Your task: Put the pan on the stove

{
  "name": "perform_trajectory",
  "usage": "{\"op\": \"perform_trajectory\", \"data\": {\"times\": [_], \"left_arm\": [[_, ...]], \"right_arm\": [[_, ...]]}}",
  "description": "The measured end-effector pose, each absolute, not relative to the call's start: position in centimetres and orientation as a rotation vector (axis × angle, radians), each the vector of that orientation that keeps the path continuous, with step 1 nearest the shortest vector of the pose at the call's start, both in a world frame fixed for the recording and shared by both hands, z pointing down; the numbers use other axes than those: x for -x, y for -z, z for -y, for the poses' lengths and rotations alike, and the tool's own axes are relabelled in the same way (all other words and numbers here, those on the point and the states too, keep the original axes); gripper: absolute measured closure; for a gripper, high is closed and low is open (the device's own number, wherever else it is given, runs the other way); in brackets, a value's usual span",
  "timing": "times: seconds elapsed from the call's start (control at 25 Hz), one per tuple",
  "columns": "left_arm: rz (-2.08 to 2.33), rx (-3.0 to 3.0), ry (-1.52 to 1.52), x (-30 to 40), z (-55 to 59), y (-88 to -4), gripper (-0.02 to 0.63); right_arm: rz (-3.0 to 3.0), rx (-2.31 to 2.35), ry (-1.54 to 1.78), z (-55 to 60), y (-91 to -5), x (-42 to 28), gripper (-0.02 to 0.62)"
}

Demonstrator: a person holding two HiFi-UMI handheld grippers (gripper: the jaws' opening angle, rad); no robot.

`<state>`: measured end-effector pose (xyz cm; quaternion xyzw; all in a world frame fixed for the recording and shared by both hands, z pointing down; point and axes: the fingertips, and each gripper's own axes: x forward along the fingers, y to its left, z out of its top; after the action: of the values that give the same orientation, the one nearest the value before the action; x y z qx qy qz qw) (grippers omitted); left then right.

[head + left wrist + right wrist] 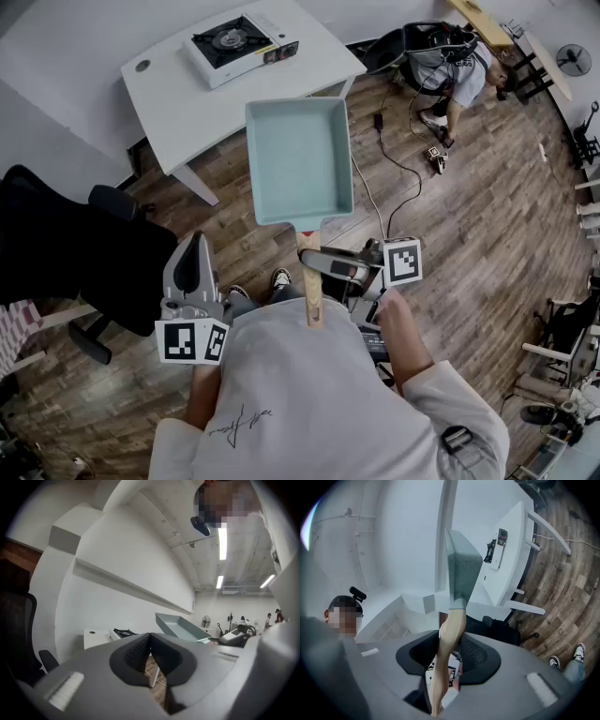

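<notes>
Currently: square teal pan (298, 159), rigid, probably front-heavy, best carried by its smooth wooden handle (449, 630). The right hand-held gripper (451, 658) clamps that handle; the left hand-held gripper (150, 644) is closed on nothing.

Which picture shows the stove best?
The head view: the stove sits whole on the white table, seen from above, burner showing. The left gripper view catches it small and far off; the right gripper view shows it edge-on.

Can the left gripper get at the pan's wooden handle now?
Probably yes. The left gripper hangs beside the teal rectangular pan's wooden handle, nothing between them, and the handle's end juts free behind the right gripper clamping it. The left gripper's shut jaws would need opening.
</notes>
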<state>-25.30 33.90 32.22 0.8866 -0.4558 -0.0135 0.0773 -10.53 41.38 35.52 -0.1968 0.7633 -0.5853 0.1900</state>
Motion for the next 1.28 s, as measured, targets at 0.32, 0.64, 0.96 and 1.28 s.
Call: {"op": "perform_trajectory", "data": {"times": [0.32, 0.64, 0.96, 1.28], "left_arm": [[1.382, -2.644, 0.047, 23.5, -33.5, -32.2, 0.600], [1.342, -2.653, 0.046, 20.9, -31.0, -32.5, 0.600], [1.309, -2.664, 0.062, 18.4, -24.5, -32.4, 0.600], [1.303, -2.694, 0.074, 16.6, -15.8, -30.3, 0.600]], "right_arm": [[-2.170, 0.554, 1.641, -40.6, -35.4, 8.8, 0.465], [-2.157, 0.569, 1.661, -38.2, -35.6, 6.7, 0.460], [-2.180, 0.565, 1.652, -33.1, -35.3, 4.6, 0.460], [-2.180, 0.523, 1.634, -25.2, -33.8, 3.0, 0.459]]}}
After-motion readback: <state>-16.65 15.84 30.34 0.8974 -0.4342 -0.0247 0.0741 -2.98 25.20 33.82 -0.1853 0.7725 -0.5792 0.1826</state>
